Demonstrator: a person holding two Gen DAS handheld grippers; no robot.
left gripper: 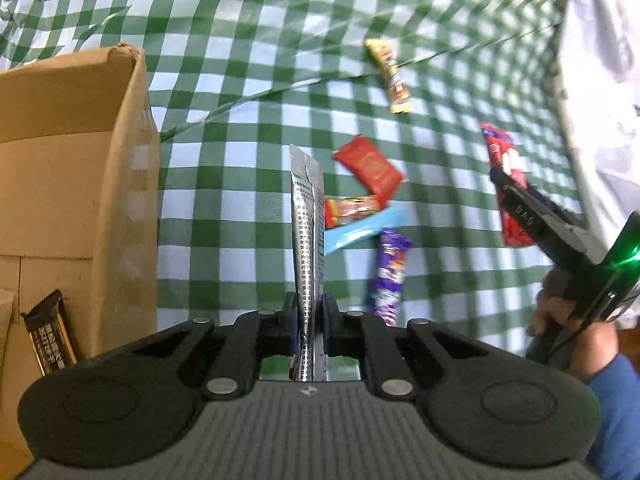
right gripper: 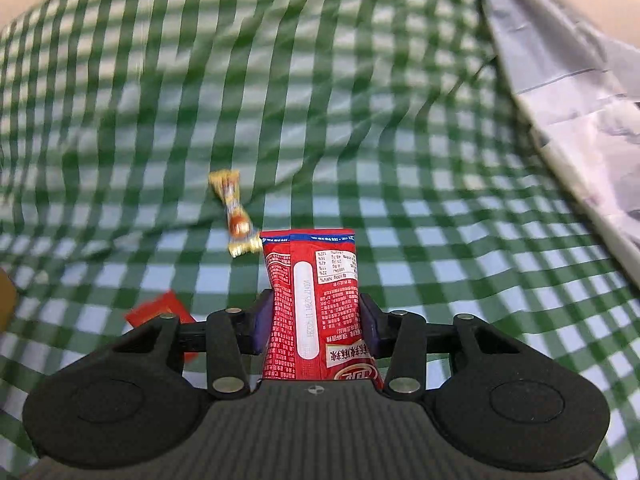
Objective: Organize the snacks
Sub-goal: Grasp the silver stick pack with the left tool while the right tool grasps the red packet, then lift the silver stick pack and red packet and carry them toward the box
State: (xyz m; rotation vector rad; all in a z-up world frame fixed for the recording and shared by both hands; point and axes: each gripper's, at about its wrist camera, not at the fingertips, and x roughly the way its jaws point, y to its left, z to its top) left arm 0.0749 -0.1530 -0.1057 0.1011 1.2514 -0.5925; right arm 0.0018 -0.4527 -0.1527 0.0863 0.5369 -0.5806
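Both hands loaded, mid pick-up. My left gripper pinched a silver sachet, clear of the checked cloth; right gripper clamped a red packet. Next, I judged: carry both over the cardboard box and release; several snacks remained on the cloth

Both tongs are matte black with silver rivets and ribbed grey bodies; a blue sleeve covers the wrist.

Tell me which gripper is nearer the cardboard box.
Left. The left gripper, shut on a silver packet, is right beside the cardboard box. The right gripper, gripping a red packet, is far across the cloth.
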